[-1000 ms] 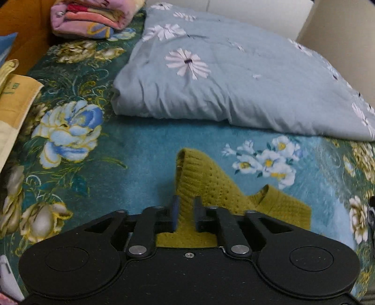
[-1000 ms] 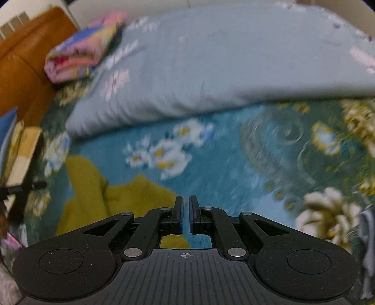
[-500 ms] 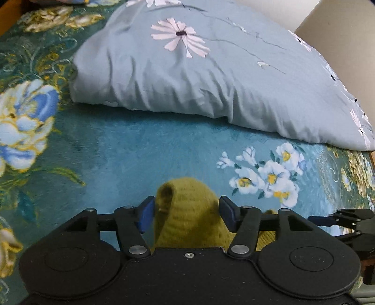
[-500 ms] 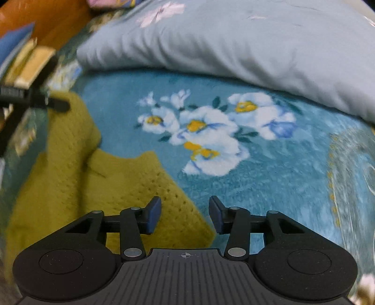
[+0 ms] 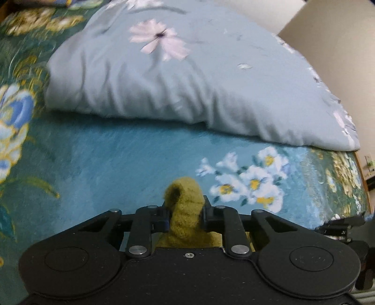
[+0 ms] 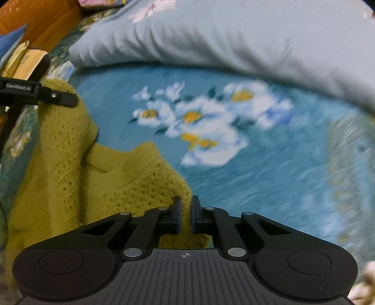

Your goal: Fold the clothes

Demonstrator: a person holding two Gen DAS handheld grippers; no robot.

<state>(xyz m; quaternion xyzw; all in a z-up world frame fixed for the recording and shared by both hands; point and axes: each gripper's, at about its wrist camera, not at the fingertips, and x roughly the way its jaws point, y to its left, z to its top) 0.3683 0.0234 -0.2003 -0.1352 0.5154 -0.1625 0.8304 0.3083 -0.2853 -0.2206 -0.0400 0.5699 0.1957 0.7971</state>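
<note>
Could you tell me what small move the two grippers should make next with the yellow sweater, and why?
Probably lift both together. The left gripper pinches a bunched fold of the sweater, the right gripper is shut on its corner, and the rest lies on the blanket.

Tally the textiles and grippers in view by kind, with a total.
Mustard knit sweater: 1
Grey-blue floral quilt: 1
Teal floral bedspread: 1
Folded pink fabric, only an edge visible at the top: 1
Grippers: 2, the left gripper and the right gripper, each pinching the sweater
Total: 6
</note>
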